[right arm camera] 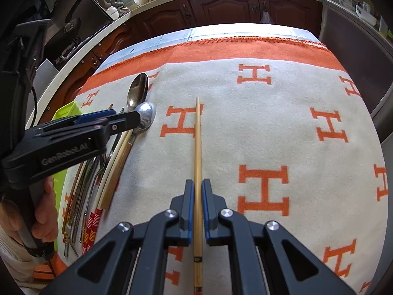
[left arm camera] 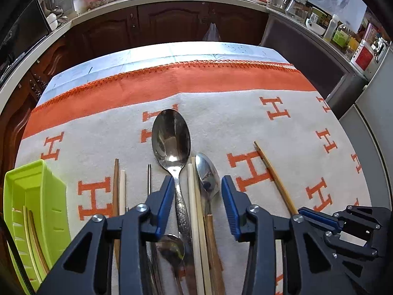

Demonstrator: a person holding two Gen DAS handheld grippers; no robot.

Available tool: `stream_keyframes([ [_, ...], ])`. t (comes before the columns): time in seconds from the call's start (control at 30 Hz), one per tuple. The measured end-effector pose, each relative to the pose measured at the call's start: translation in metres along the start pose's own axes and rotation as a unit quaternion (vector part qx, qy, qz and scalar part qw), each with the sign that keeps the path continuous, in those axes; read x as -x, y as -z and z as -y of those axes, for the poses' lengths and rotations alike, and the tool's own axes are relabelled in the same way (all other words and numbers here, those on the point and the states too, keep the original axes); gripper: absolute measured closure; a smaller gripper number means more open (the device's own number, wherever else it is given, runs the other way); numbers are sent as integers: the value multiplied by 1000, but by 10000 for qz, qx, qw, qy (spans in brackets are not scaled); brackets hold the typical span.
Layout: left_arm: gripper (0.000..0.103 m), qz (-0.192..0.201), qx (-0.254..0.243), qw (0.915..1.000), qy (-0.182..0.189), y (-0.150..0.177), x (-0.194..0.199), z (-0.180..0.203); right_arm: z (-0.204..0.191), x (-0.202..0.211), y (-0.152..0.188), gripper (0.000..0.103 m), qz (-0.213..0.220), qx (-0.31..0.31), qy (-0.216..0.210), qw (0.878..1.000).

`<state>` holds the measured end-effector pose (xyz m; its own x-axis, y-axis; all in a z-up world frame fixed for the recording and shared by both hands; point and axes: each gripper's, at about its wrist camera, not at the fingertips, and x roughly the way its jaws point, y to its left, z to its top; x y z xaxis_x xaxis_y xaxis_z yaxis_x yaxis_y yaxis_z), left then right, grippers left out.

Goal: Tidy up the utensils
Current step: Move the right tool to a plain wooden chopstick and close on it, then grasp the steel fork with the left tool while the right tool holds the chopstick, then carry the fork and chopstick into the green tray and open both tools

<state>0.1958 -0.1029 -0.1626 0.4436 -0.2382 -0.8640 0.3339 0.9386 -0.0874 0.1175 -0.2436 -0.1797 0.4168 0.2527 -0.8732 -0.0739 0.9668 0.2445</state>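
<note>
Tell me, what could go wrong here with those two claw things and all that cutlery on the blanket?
The left gripper straddles several pieces at once: the large spoon, a pale chopstick and a smaller spoon. Closing could grab more than one, or nudge the row askew. The right gripper pinches a long bamboo chopstick partway along; it might pivot or slip when lifted. The green tray sits at the table edge.

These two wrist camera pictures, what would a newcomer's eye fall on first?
First, the cream blanket with orange H letters that covers the table. Next, the right gripper, shut on a single bamboo chopstick that lies apart on the blanket. To its left, the left gripper stands open over a row of steel spoons and chopsticks, the large steel spoon foremost, with a lime green plastic tray at the far left.
</note>
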Motion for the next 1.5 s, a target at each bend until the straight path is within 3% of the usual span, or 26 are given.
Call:
stream_keyframes([
  [0.07,86,-17,-77,10000,-12,1,-4,4,0,0,1,97,35,-10,-8,10000],
  [0.17,90,172,-246,9994,-141,2,-4,12,1,0,2,97,71,-52,-45,10000],
  [0.43,94,364,-342,9987,-23,1,-2,19,5,2,6,97,181,-100,-104,9997],
  [0.7,92,245,-448,9987,-81,2,-9,29,7,3,8,97,235,-162,-179,9994],
  [0.93,102,155,-353,9992,66,3,-6,31,12,3,6,97,222,-327,-297,9988],
  [1.27,103,403,129,9955,846,15,66,3,8,24,9,97,115,-795,-994,9918],
  [1.37,103,530,184,9944,892,28,97,-10,-11,37,8,97,166,-712,-1192,9902],
  [1.5,103,611,249,9959,615,45,134,-34,-49,50,3,97,156,-450,-1474,9879],
])
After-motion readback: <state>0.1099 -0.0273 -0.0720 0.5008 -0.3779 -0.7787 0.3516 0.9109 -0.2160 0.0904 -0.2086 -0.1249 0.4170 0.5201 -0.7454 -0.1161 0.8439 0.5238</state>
